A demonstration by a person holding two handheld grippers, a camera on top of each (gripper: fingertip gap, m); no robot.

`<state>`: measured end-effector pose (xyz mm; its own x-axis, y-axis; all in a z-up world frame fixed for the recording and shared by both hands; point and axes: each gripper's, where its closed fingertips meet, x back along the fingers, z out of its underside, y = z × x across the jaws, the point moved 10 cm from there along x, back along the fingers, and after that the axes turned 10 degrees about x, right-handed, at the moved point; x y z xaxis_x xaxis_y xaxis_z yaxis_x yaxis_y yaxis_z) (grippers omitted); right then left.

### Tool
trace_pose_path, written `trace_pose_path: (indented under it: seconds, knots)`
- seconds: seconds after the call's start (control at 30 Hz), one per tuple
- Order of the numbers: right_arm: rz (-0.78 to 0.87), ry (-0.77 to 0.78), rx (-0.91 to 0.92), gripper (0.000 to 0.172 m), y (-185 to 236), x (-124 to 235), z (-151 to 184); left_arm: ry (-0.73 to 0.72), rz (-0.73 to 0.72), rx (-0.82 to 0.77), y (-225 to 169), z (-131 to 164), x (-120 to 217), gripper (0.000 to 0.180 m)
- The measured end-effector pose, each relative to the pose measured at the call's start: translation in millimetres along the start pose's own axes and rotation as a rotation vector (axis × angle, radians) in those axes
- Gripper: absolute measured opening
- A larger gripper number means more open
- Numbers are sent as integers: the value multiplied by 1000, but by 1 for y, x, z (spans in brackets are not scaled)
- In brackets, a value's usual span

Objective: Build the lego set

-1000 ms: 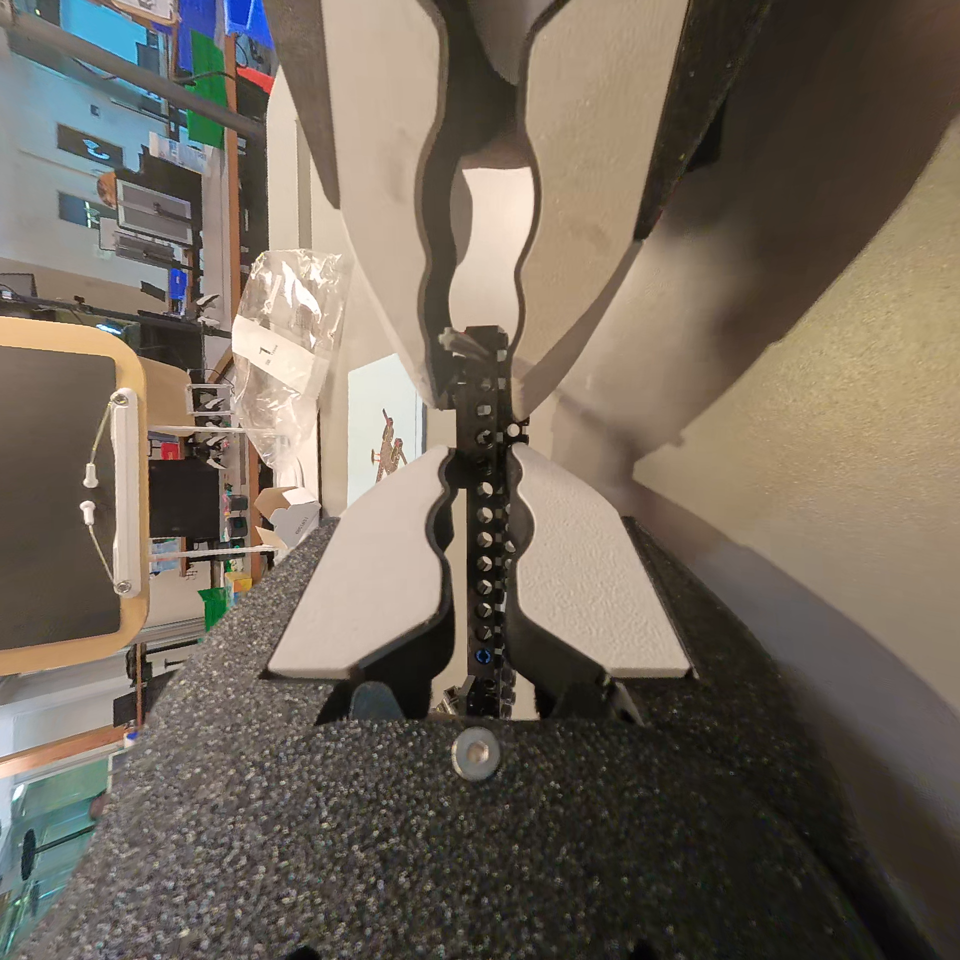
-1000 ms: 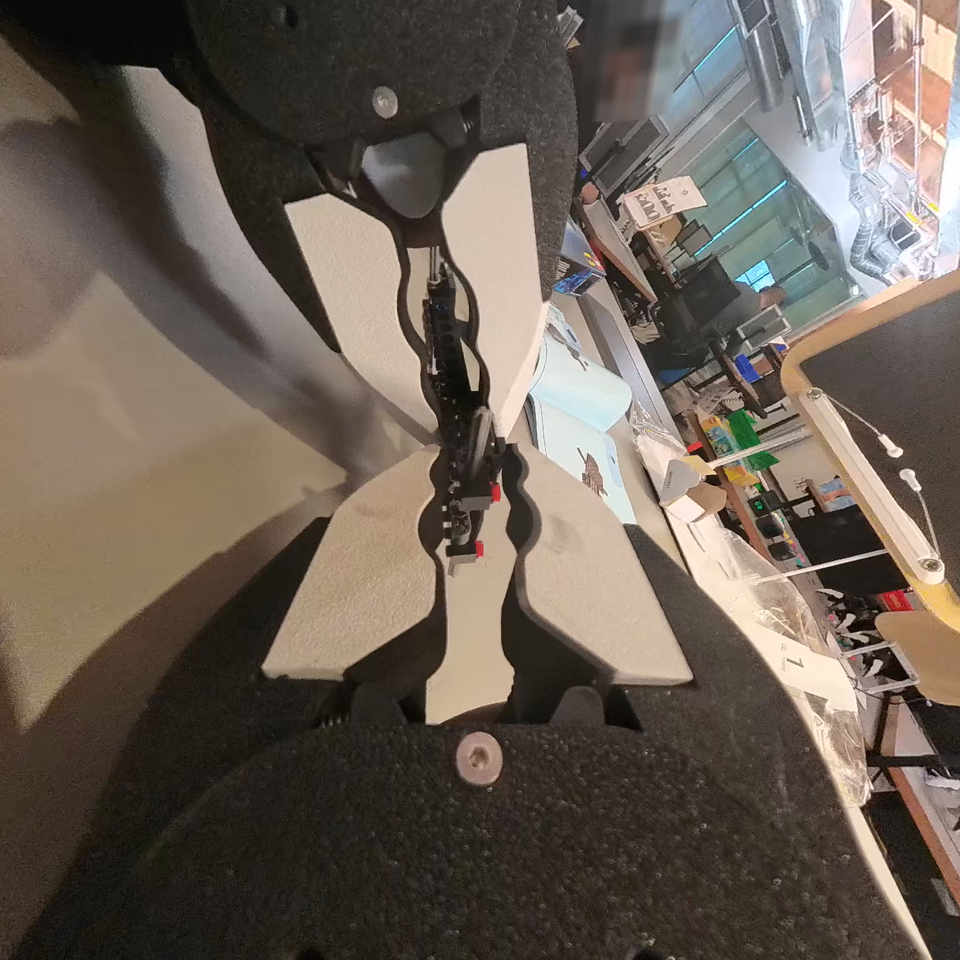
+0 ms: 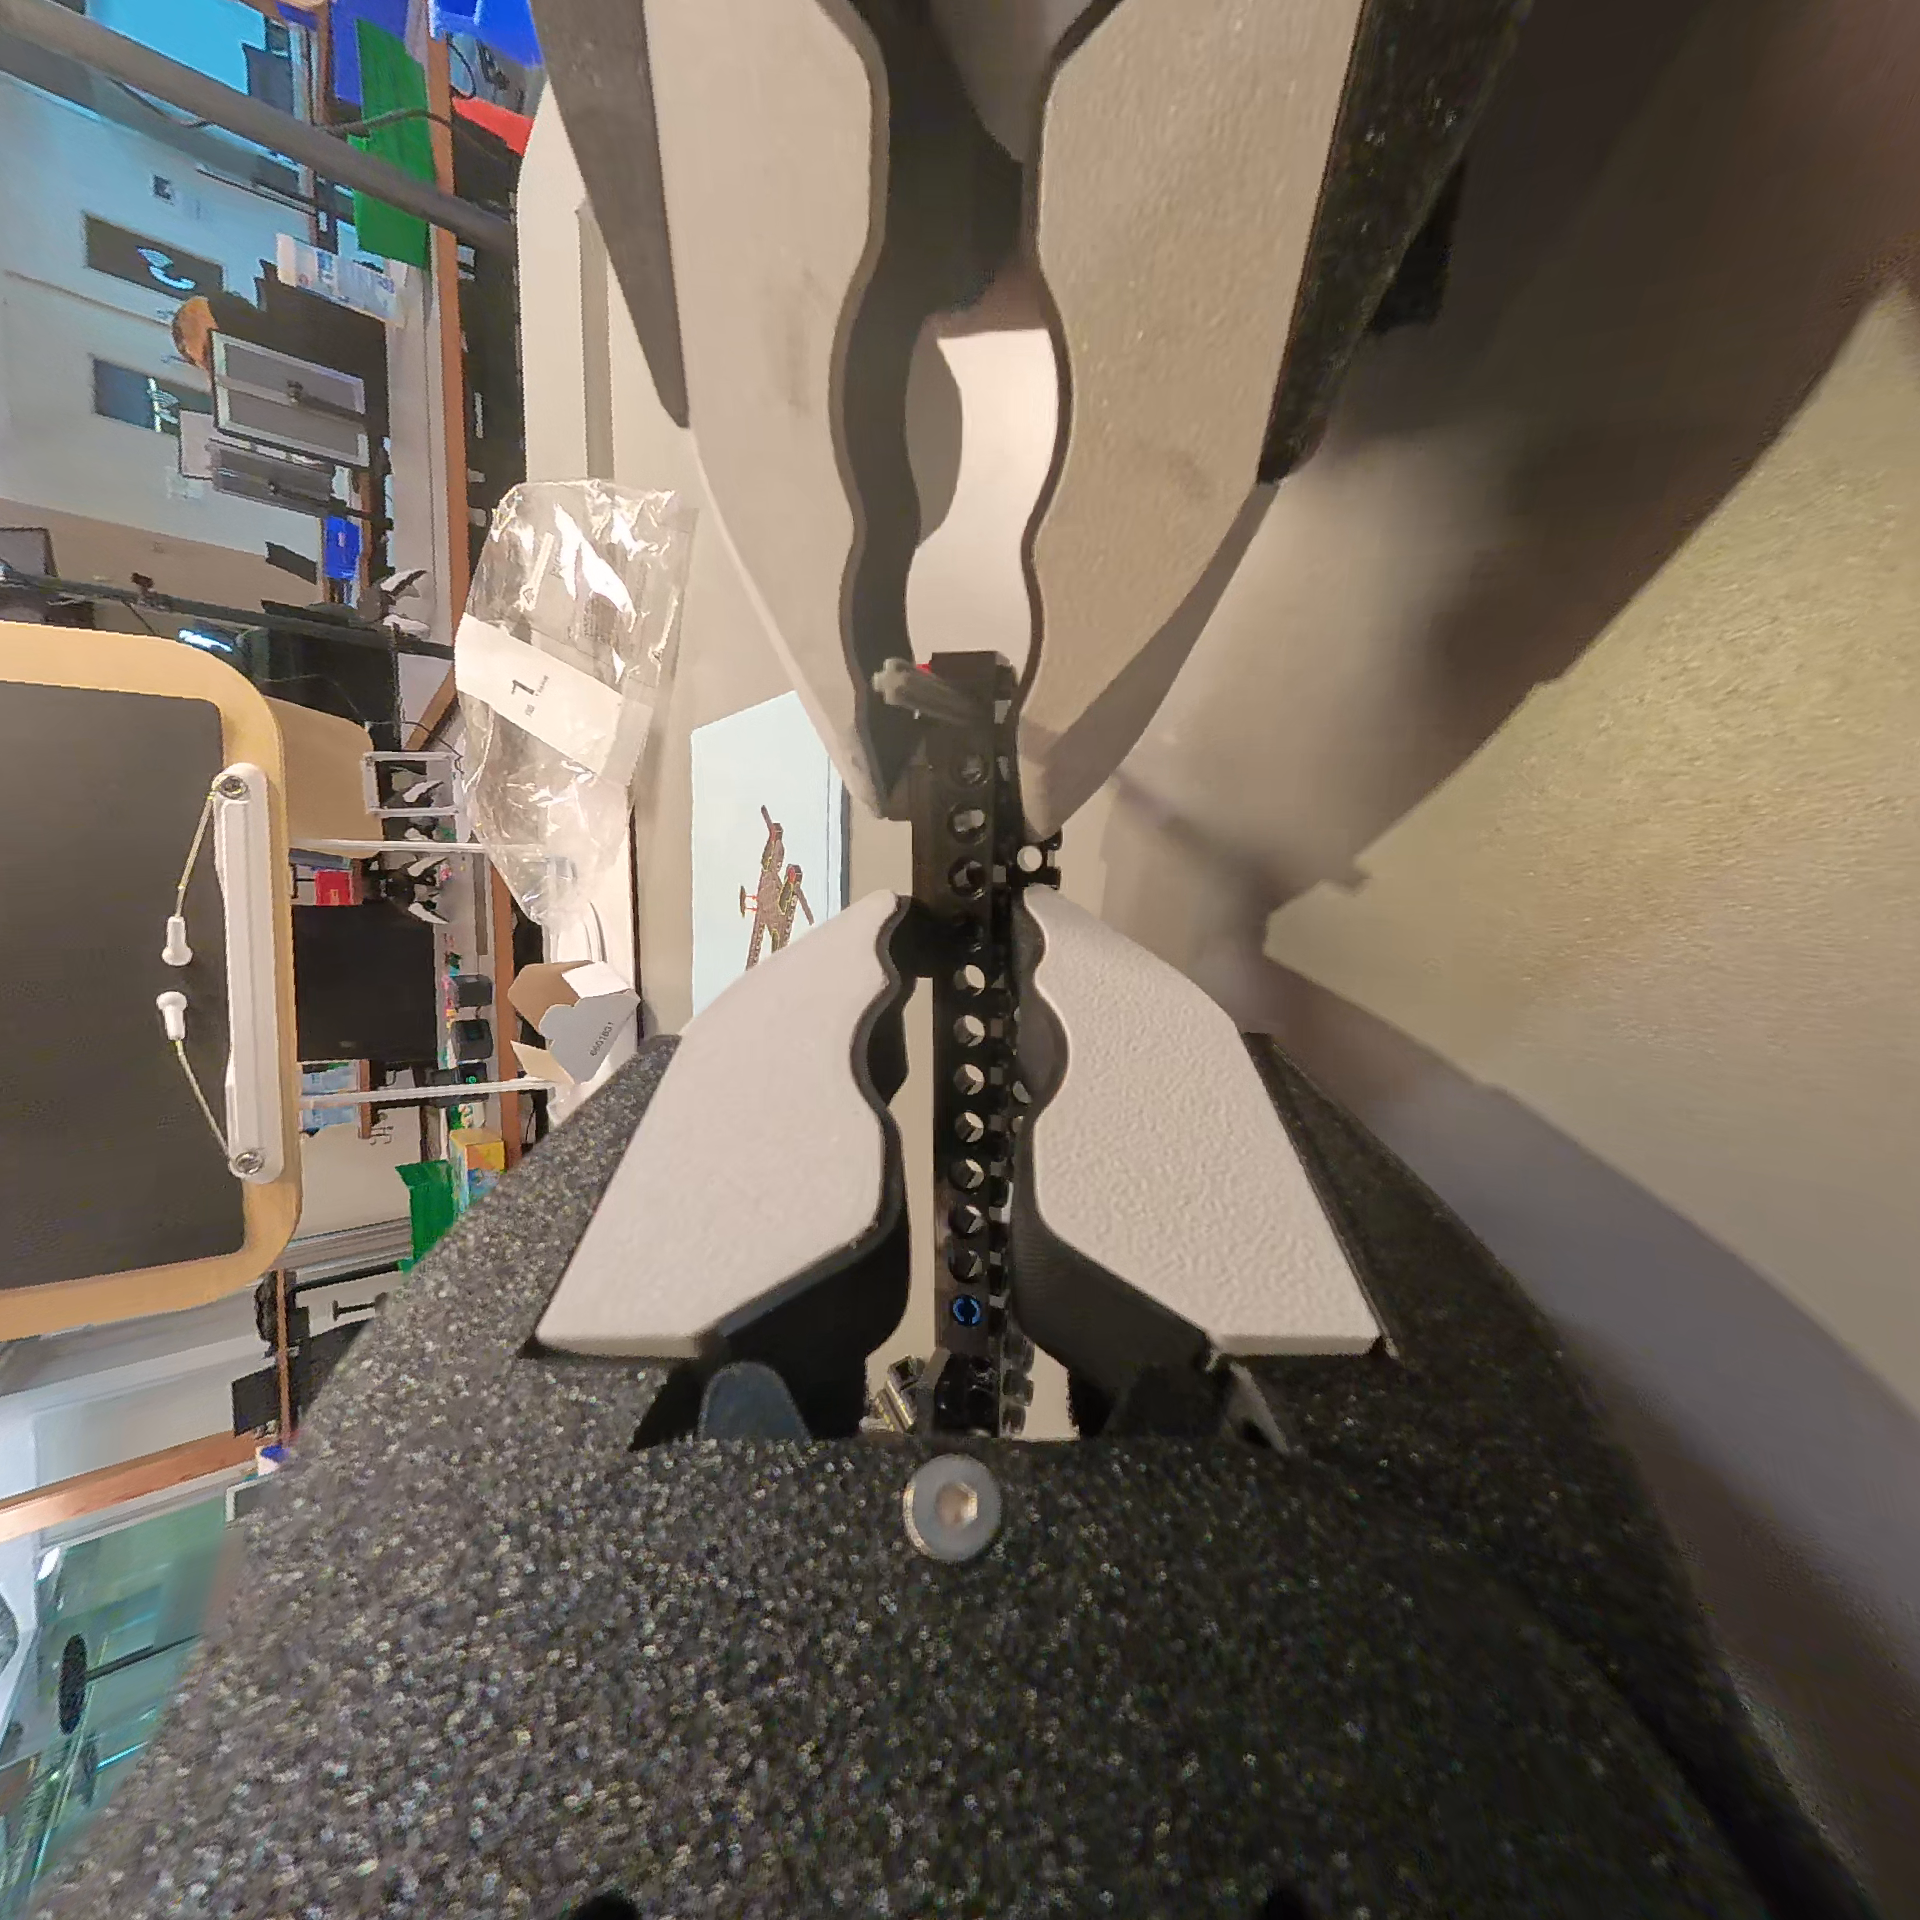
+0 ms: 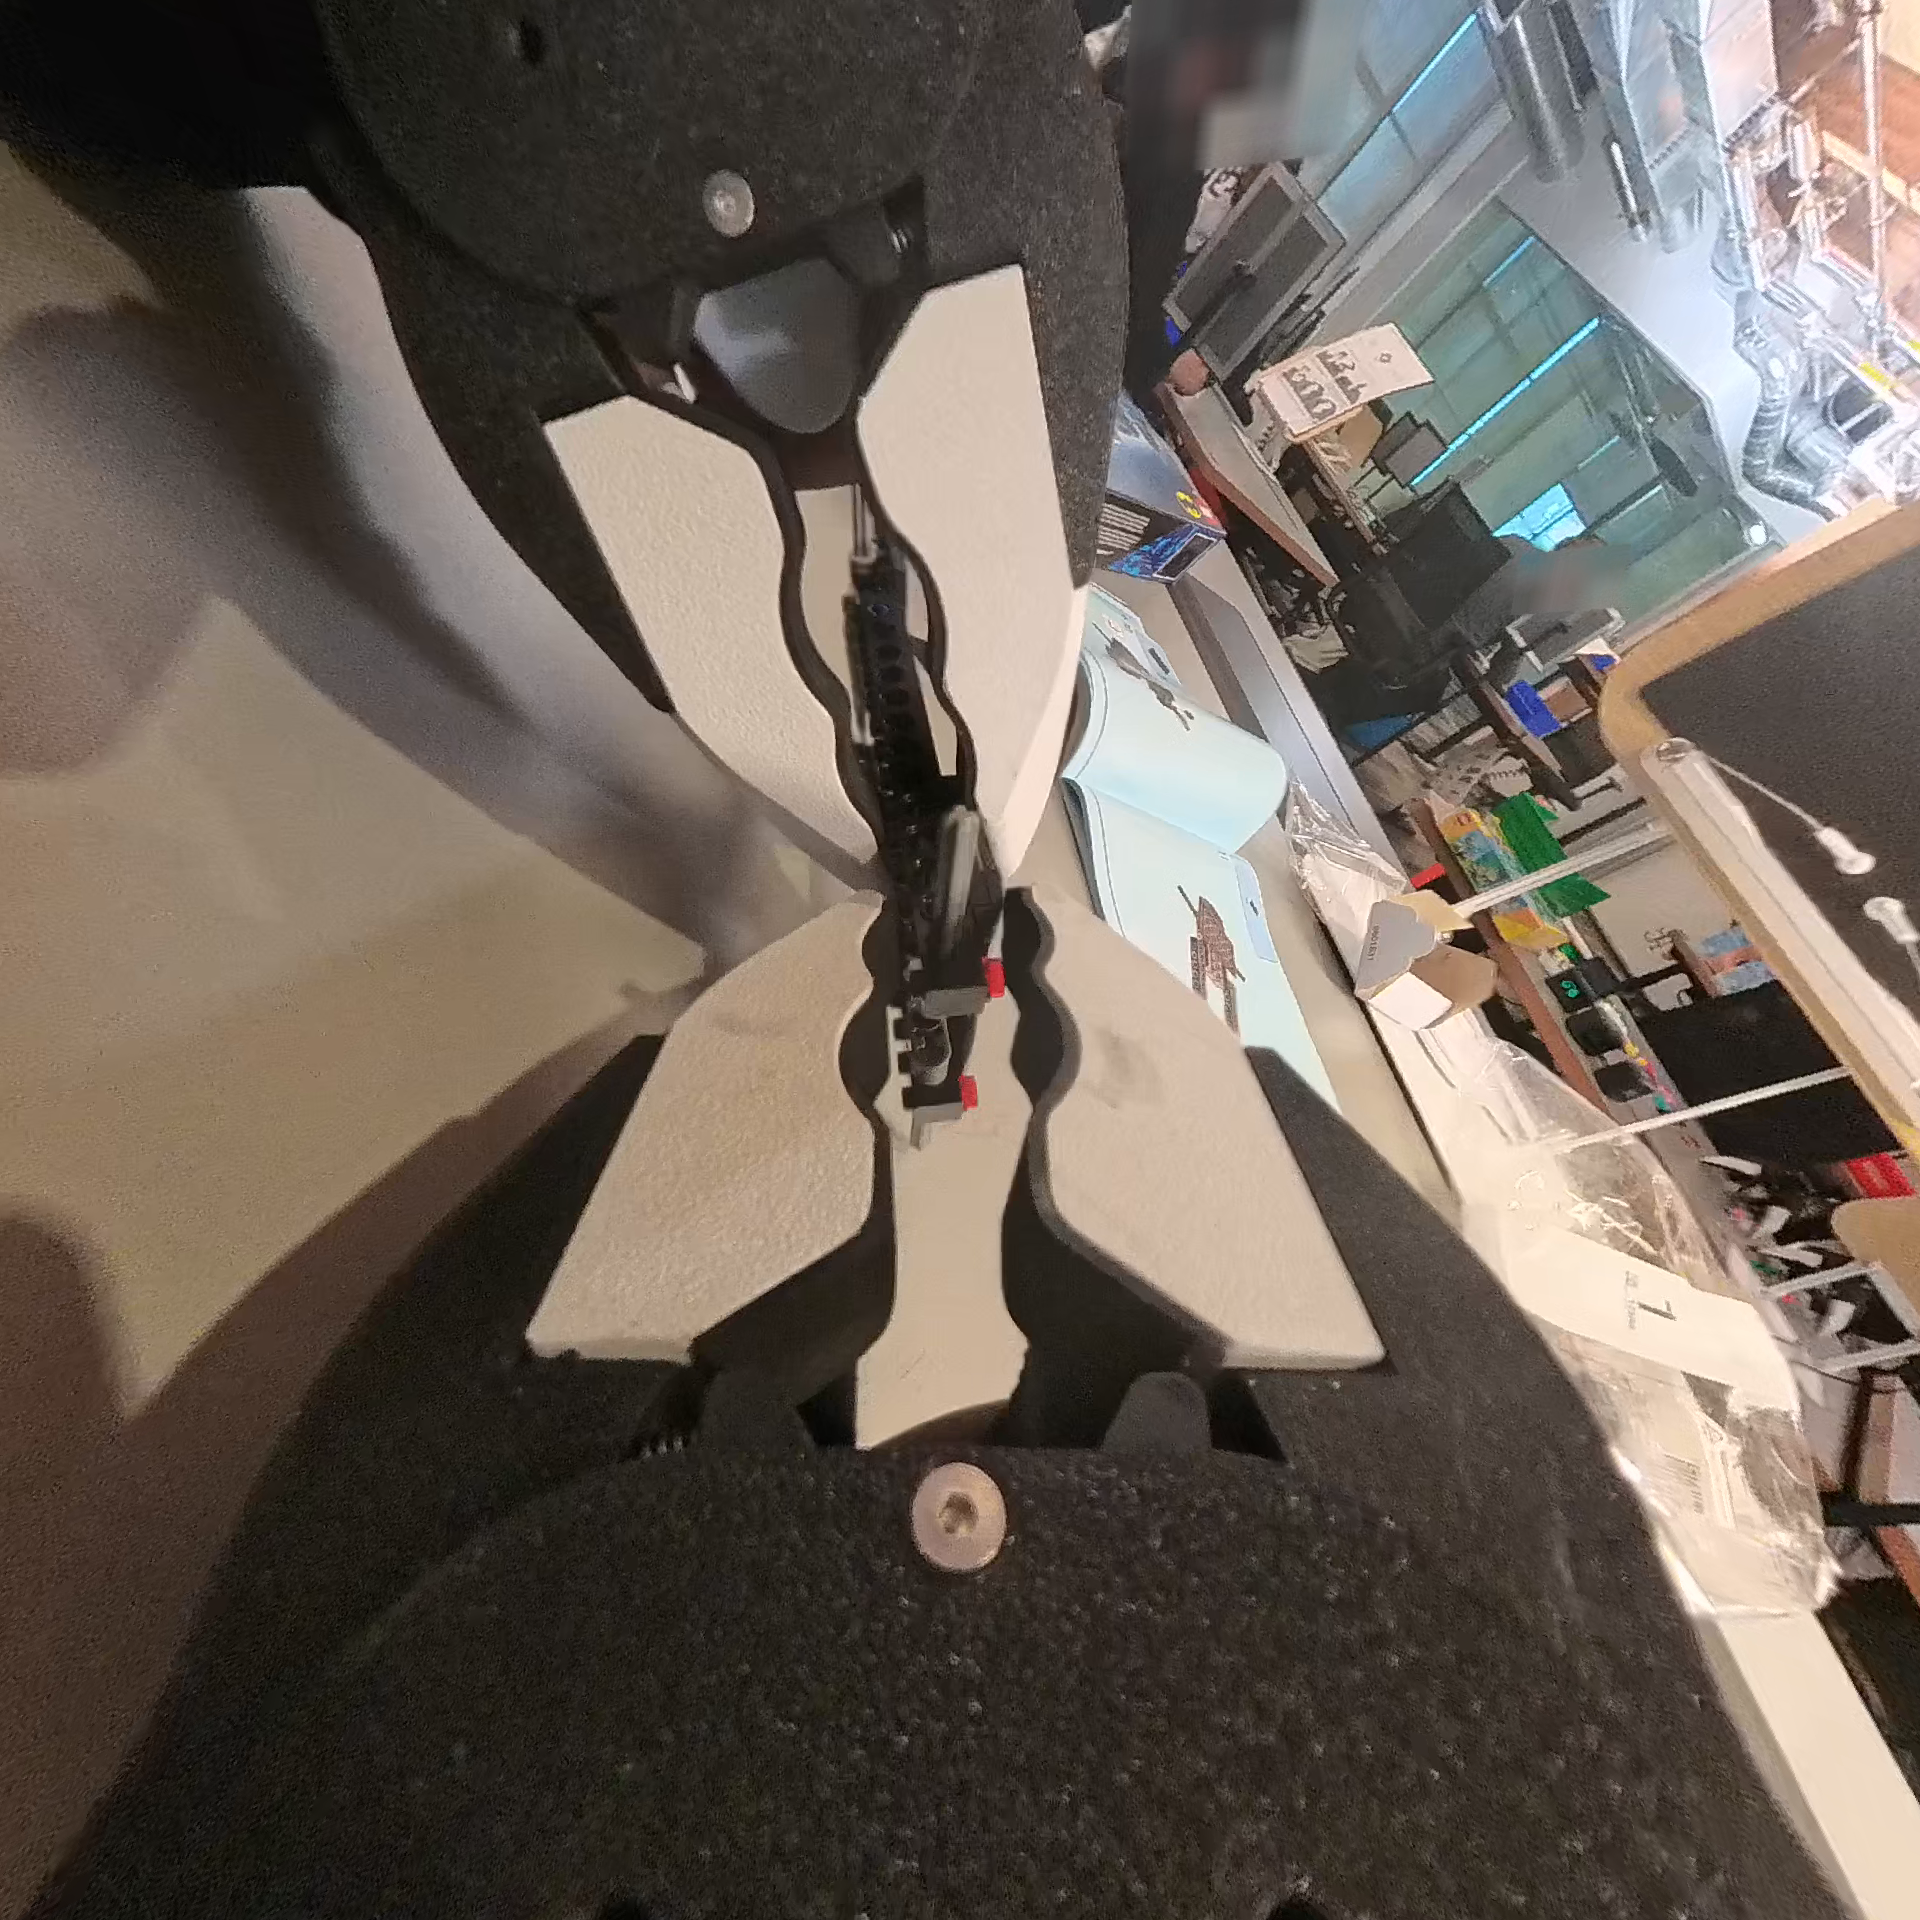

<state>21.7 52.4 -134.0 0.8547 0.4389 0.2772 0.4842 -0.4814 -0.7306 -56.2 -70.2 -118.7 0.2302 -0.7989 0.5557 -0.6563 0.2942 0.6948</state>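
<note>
A: Left wrist view first. What lies around the left gripper (image 3: 961, 914)?

B: At nine o'clock a clear plastic bag (image 3: 566, 665) with a white paper strip stands crumpled on the pale surface (image 3: 665, 831); I cannot tell what is in it. Just below it sits a small open cardboard box (image 3: 571, 1023), inside hidden. An open light-blue booklet (image 3: 764, 831) lies at ten o'clock. At twelve o'clock the right gripper (image 3: 956, 758) fills the way ahead, tip to tip.

A: And the jaws?

B: Clenched on a long black beam with a row of round holes (image 3: 971, 1039), running between the white fingers (image 3: 748, 1122) from six to twelve o'clock; its far end sits in the other jaws, with a grey axle beside it.

A: Now the right wrist view.

B: The right gripper (image 4: 940, 935) has its jaws clenched on the same black beam (image 4: 899, 717), here carrying grey pieces and small red pins. The left gripper (image 4: 914, 831) blocks twelve o'clock. The booklet (image 4: 1164, 769) is at two o'clock, the box (image 4: 1418, 966) and bag (image 4: 1662, 1351) at three and four o'clock along the surface (image 4: 1558, 1195)
</note>
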Motion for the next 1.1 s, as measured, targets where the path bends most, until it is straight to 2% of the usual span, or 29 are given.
trace_pose_path:
  seconds: [0.1, 0.33, 0.5, 0.87, 0.97, 1.1]
  knots:
    - [53, 31, 60, 25, 3, 0, 2, 11, -14, -4, 1, 2, -1, 17]
    - [86, 15, 138, 23, 4, 1, 2, 9, -6, 0, 2, 3, 0, 17]
    - [56, 4, 167, 17, 7, 0, 3, 14, 11, -17, 1, 3, 0, 17]
    - [28, 19, 154, 16, 4, 1, 1, 23, 9, -6, 1, 2, 0, 16]
    - [66, 29, 157, 19, 5, 0, 1, 14, 4, 11, 2, 3, 0, 16]
    - [101, 74, 250, 34, 9, 0, 6, 32, -3, -3, 3, 7, -1, 16]
